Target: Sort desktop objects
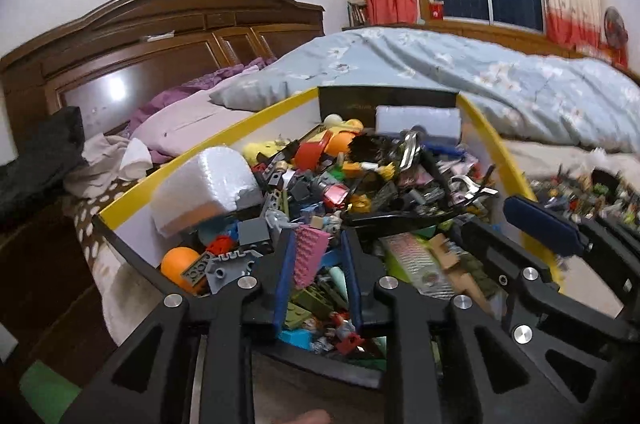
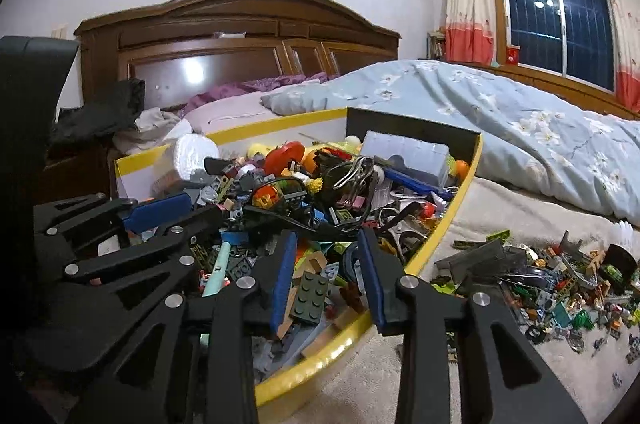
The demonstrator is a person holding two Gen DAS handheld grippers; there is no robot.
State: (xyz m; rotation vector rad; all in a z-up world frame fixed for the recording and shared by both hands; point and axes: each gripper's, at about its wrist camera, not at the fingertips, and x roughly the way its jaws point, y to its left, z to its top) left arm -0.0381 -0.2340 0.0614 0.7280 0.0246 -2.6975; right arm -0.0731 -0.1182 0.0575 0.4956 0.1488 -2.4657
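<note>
Picking step under way over the toy box, both grippers poised above loose bricks.

Left gripper (image 1: 318, 278) stands part-open astride a pink studded plate (image 1: 310, 256), pads apparently not pressing; right gripper (image 2: 326, 278) hangs released above a dark green brick (image 2: 310, 294). Both pieces lie in the yellow-rimmed box (image 2: 448, 224) on the bed, heaped with mixed plastic parts. Next move likely calls for closing on one piece and carrying it to the sorted pile (image 2: 560, 284).
</note>
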